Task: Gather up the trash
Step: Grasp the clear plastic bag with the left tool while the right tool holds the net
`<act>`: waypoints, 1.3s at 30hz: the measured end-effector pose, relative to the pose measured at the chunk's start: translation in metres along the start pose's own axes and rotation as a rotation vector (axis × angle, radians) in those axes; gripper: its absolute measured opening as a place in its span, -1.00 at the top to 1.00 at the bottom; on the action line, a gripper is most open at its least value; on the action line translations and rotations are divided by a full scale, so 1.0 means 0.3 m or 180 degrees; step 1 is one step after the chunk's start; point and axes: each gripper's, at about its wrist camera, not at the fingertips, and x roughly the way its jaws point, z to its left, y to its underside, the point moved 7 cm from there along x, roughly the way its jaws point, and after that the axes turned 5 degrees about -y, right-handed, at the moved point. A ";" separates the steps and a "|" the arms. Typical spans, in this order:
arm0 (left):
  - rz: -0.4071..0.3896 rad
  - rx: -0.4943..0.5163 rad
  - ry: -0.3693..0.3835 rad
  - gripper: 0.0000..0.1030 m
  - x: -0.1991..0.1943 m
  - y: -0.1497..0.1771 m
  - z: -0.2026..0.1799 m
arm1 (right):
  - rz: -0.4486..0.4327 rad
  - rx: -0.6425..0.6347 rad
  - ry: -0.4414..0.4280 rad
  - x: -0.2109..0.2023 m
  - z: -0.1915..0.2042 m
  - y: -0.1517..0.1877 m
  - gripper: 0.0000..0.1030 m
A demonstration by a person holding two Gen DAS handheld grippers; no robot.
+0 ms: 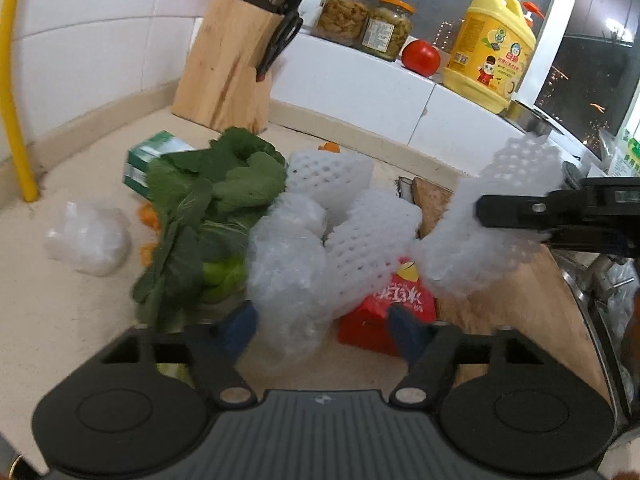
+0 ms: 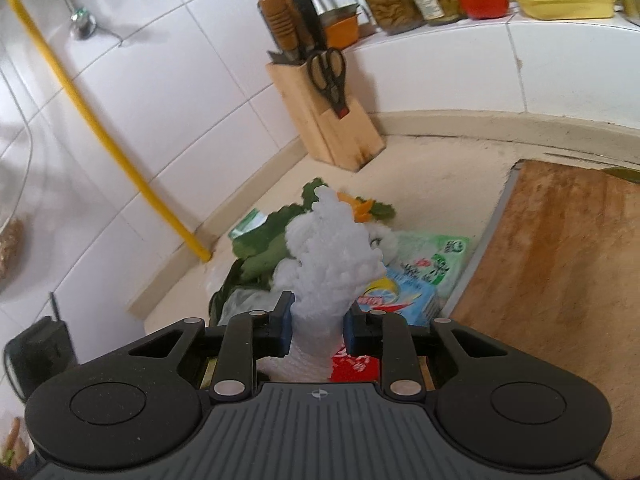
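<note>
Trash is piled on the beige counter (image 1: 80,320). My left gripper (image 1: 322,328) is open around a clear bubble-wrap bag (image 1: 288,272), with a gap left at its right blue finger (image 1: 404,326). Behind the bag lean two white foam fruit nets (image 1: 372,244), and a red packet (image 1: 384,320) lies under them. At the right edge, my right gripper (image 1: 492,220) holds a third foam net (image 1: 472,248) off the counter. In the right wrist view my right gripper (image 2: 318,324) is shut on that foam net (image 2: 332,256), which sticks up between the blue pads.
Green leaves (image 1: 200,216), a green carton (image 1: 148,160), a white plastic bag (image 1: 88,236) and orange peel bits lie to the left. A green-blue wrapper (image 2: 424,268) lies beside the wooden cutting board (image 2: 560,264). A knife block (image 1: 228,68), jars, tomato (image 1: 420,58) and yellow bottle (image 1: 492,48) stand behind.
</note>
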 end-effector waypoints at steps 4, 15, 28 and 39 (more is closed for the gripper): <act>0.0127 -0.0154 -0.0115 0.11 0.058 -0.011 0.035 | -0.0042 -0.0001 0.0041 -0.024 -0.008 -0.004 0.40; 0.0102 -0.0393 0.0061 0.56 -0.026 -0.042 0.044 | -0.0013 0.0090 -0.0023 -0.008 -0.012 0.016 0.40; 0.0302 -0.0114 -0.0013 0.43 -0.215 0.145 0.072 | 0.0311 0.0007 -0.0058 0.041 0.115 0.165 0.40; 0.0048 0.0204 -0.0307 -0.66 -0.194 0.148 0.107 | 0.0595 -0.0012 0.0126 0.116 0.154 0.281 0.09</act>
